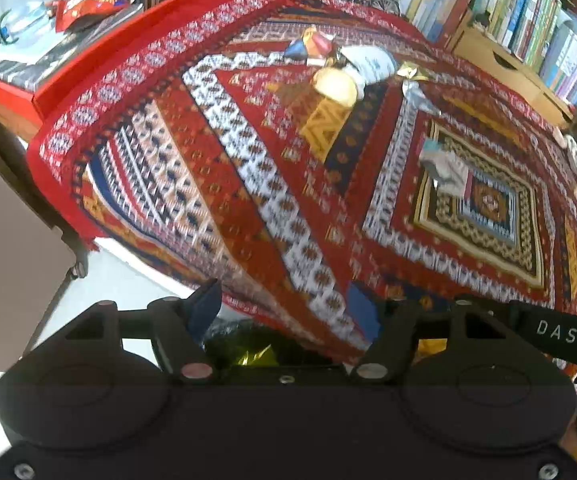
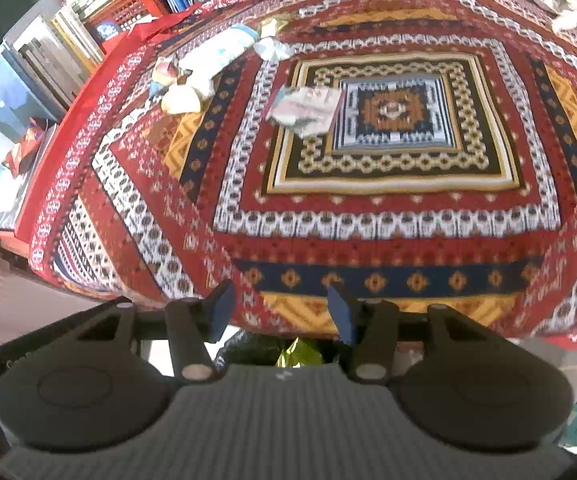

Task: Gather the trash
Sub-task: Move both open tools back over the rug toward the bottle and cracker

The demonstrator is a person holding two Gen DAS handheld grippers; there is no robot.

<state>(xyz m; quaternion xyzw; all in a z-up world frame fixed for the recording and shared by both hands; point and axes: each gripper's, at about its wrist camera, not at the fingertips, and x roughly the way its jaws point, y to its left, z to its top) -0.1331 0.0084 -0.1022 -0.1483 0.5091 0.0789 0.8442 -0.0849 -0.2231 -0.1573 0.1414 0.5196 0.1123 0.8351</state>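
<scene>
Tablecloth [image 2: 388, 240] — red, geometric-patterned

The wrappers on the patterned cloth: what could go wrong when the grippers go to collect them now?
1. The flat wrapper lies directly on the tablecloth; the open right gripper may pinch the cloth together with it.
2. The pile of wrappers lies close to the cloth's far edge, so a push could slide pieces off.
3. The busy pattern may hide small scraps from the open left gripper.
</scene>
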